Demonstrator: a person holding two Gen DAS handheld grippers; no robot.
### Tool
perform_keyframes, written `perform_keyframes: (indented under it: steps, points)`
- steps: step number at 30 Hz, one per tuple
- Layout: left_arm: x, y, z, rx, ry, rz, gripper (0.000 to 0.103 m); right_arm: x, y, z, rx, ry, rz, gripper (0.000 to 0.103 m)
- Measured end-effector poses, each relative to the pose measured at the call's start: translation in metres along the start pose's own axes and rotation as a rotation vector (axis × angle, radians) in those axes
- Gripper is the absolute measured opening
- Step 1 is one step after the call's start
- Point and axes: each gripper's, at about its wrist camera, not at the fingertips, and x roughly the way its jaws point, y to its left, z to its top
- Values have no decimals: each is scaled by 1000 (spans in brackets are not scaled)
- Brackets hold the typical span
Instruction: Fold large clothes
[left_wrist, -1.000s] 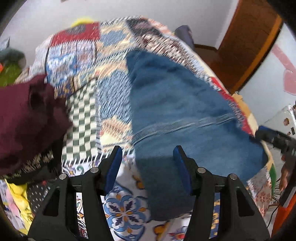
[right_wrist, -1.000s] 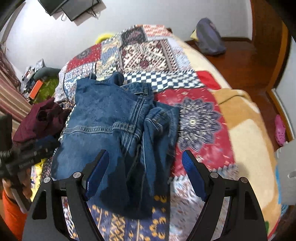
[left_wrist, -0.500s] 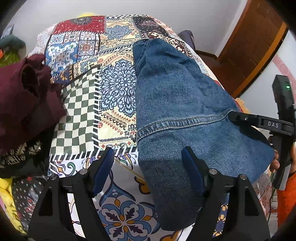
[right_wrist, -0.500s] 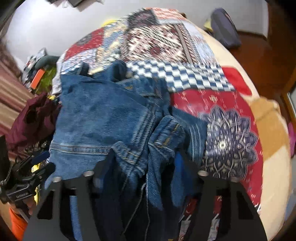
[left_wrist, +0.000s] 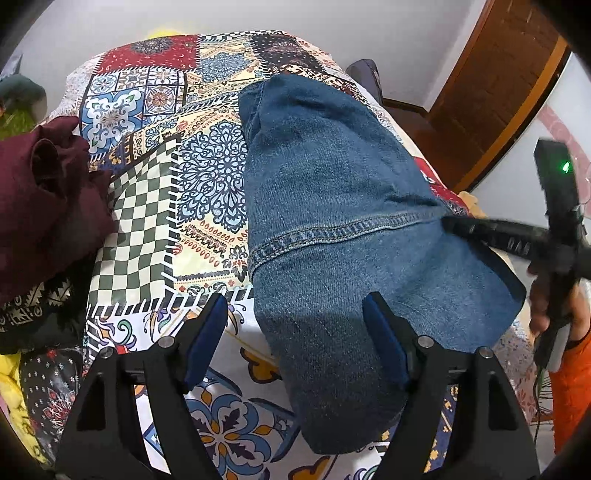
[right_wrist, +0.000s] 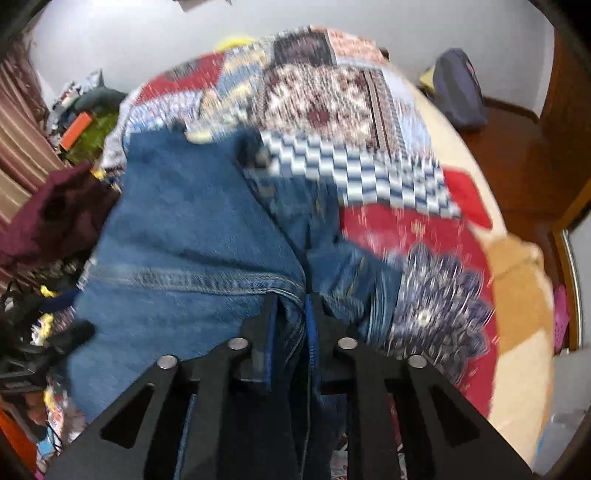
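Observation:
A blue denim garment lies lengthwise on the patchwork bedspread. My left gripper hangs open above its near end, the right finger over denim and the left finger over the bedspread, gripping nothing. In the right wrist view the denim is bunched into a ridge along its right side. My right gripper is closing its jaws on that ridge, and the blue pads press a fold of denim between them. From the left wrist view the right gripper reaches the garment's right edge at the stitched seam.
A maroon garment is heaped on other clothes at the bed's left side. A hand in an orange sleeve holds the right gripper's handle. A wooden door stands at the right, and a grey backpack sits beyond the bed.
The right gripper came down onto the bunched right side of the denim and its jaws went from wide apart to pinching a fold. The left jaws spread a little wider.

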Motion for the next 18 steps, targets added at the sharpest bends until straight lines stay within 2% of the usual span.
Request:
perform_keyframes:
  steps: [4,6,8,9,10,12,14,17,18]
  points:
    - [-1,-1,-3,9,-8,16,76,-12,10,-9,-53,-28,-55,25]
    - [-2,0,-3,8,-7,18,76,-23,12,-9,-45,-19,-68,26]
    - [-3,-1,-4,7,-9,21,76,-40,15,-8,-27,-59,-55,27]
    - [-4,-1,-5,8,-12,23,76,-46,16,-9,-24,-80,-43,32]
    - [-5,-1,-6,10,-16,27,76,-52,18,-11,-23,-96,-33,44]
    - [-6,-2,-8,17,-22,34,76,-60,23,-19,-20,-116,-23,62]
    - [-7,-2,-9,17,-25,36,76,-56,28,-32,-40,-101,-30,65]
    - [-8,-1,-12,7,-25,28,76,-29,25,-52,-50,-16,-43,67]
    - [-8,-1,-14,6,-16,23,76,-27,20,-57,-25,-17,-36,73]
